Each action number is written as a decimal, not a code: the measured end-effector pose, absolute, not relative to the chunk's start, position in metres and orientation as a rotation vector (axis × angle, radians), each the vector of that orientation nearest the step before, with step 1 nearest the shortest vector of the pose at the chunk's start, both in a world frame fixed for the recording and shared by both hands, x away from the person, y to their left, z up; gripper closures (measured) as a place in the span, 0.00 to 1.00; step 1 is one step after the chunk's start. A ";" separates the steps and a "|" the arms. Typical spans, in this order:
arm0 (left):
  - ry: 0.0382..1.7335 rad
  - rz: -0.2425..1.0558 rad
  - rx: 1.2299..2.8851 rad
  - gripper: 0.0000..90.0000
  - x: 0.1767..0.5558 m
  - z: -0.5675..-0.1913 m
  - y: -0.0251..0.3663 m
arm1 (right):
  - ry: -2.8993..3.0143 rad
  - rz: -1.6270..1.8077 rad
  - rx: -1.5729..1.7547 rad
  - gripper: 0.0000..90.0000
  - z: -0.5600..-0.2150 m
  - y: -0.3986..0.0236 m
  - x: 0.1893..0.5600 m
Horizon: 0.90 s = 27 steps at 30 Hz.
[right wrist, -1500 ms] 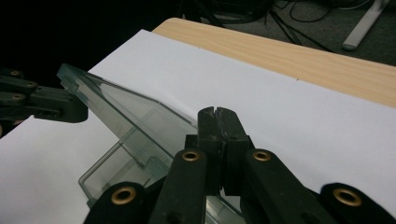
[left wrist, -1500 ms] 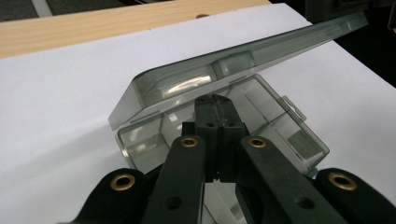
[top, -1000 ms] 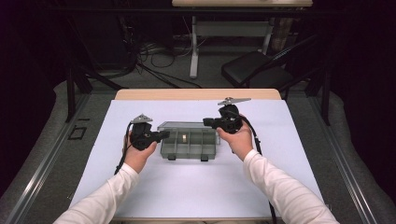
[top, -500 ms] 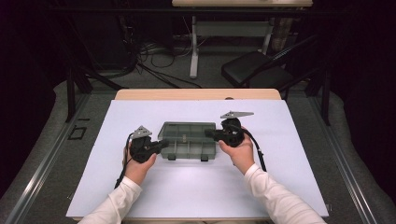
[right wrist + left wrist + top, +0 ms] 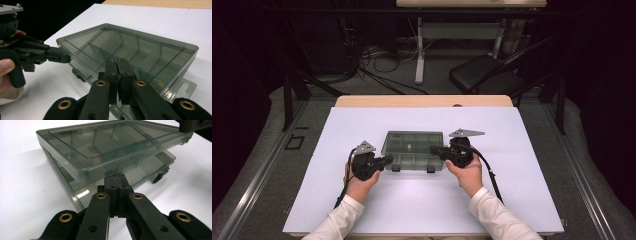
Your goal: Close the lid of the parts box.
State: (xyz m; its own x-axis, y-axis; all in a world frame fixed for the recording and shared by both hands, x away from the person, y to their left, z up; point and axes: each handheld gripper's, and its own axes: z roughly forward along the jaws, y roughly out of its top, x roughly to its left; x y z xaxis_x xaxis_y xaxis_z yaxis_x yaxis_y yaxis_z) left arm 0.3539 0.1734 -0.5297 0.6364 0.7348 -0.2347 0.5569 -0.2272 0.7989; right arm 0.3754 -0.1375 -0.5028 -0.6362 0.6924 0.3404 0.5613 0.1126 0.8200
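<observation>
I have the smoky grey compartment box (image 5: 412, 150) sitting just below the middle of the high view, on the white sheet (image 5: 532, 170) that covers the bench (image 5: 422, 101), and I judge the work on it, which looks like getting the lid open or pressed home, to be at its start. My left gripper (image 5: 384, 160) comes at the box from the left of the frame with its jaws closed tight together and nothing between them; in the left gripper view the tips sit right under the front edge of the lid (image 5: 105, 142), close by a latch tab (image 5: 128, 165), though I cannot tell whether they touch it. There the lid appears to stand slightly proud of the base, so it may already be unlatched at that corner. My right gripper (image 5: 435, 150) reaches in from the right, jaws likewise pressed shut and empty, the tips over the lid near its right end. In the right gripper view the dividers show through the clear top. What seems left: freeing the latches and swinging the lid.
</observation>
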 end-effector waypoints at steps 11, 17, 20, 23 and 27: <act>1.002 0.194 1.961 1.00 0.339 -0.535 0.168 | 2.244 1.536 1.308 0.98 -0.512 -0.142 0.373; 0.971 0.210 1.932 1.00 0.331 -0.525 0.170 | 2.251 1.505 1.319 0.97 -0.517 -0.146 0.370; 0.987 0.223 1.898 1.00 0.334 -0.523 0.175 | 2.255 1.482 1.312 0.97 -0.519 -0.149 0.368; 1.007 0.241 1.893 1.00 0.338 -0.523 0.180 | 2.261 1.451 1.315 0.97 -0.522 -0.151 0.366; 1.030 0.272 1.875 1.00 0.344 -0.523 0.185 | 2.265 1.442 1.325 0.97 -0.525 -0.152 0.366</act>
